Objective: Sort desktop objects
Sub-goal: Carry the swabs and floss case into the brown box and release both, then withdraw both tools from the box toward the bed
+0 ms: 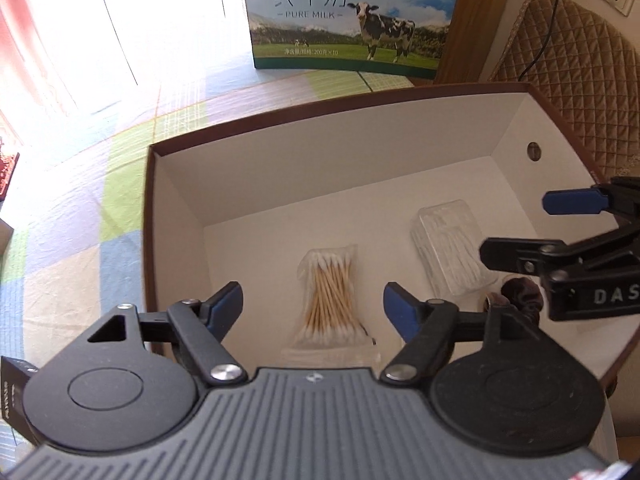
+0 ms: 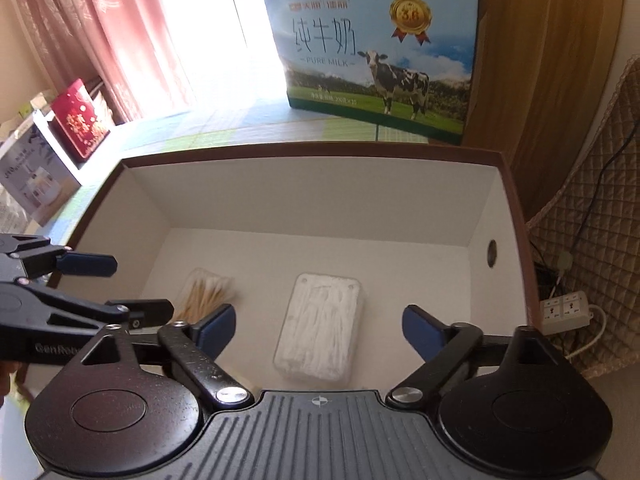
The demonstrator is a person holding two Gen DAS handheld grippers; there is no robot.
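A brown-rimmed cardboard box (image 1: 154,216) with a white inside stands on the table. On its floor lie a clear packet of cotton swabs (image 1: 328,292) and a clear plastic case of white sticks (image 1: 444,244). My left gripper (image 1: 313,307) hangs open just above the swab packet, holding nothing. My right gripper (image 2: 319,332) is open over the plastic case (image 2: 320,328), also holding nothing. Each gripper shows in the other's view: the right gripper (image 1: 518,227) from the right, the left gripper (image 2: 120,288) from the left near the swabs (image 2: 206,294). A dark brown knobbly object (image 1: 520,294) lies partly hidden behind the fingers.
A pure-milk carton (image 2: 376,60) stands behind the box on the checked tablecloth (image 1: 80,208). A red gift box (image 2: 80,120) and a white box (image 2: 36,176) sit at the far left. To the right are a quilted chair cover (image 1: 568,64), a power strip (image 2: 564,312) and cables.
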